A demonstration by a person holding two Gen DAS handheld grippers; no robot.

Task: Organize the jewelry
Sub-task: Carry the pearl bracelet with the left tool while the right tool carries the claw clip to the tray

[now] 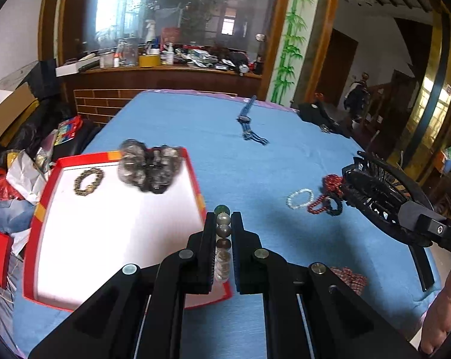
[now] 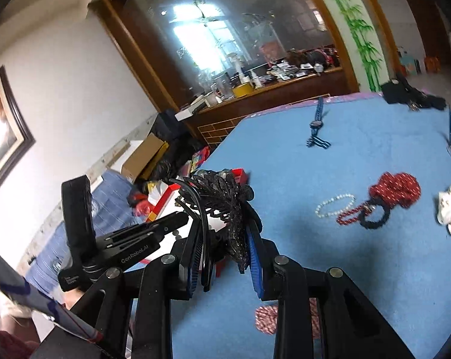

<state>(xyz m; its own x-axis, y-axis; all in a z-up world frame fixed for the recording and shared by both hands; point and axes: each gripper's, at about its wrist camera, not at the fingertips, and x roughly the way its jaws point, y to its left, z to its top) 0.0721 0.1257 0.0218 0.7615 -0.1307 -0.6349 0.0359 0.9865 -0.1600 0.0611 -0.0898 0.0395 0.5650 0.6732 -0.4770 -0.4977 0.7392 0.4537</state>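
Step in hand: carrying pieces to the red tray (image 1: 199,179), left of frame. Left gripper (image 1: 223,224) clamped on a stone-bead bracelet (image 1: 222,239), lower centre; right gripper (image 2: 225,239) clamped on a black lace headband (image 2: 222,197). Next, I judge: move over the tray, then release.

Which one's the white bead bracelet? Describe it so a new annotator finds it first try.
Start from the blue tablecloth, then go to the small cluster of jewelry right of the red tray. The white bead bracelet lies flat at the cluster's left edge, beside the red bead bracelet. It is the only pale, pearly loop there; its neighbours are red or black.
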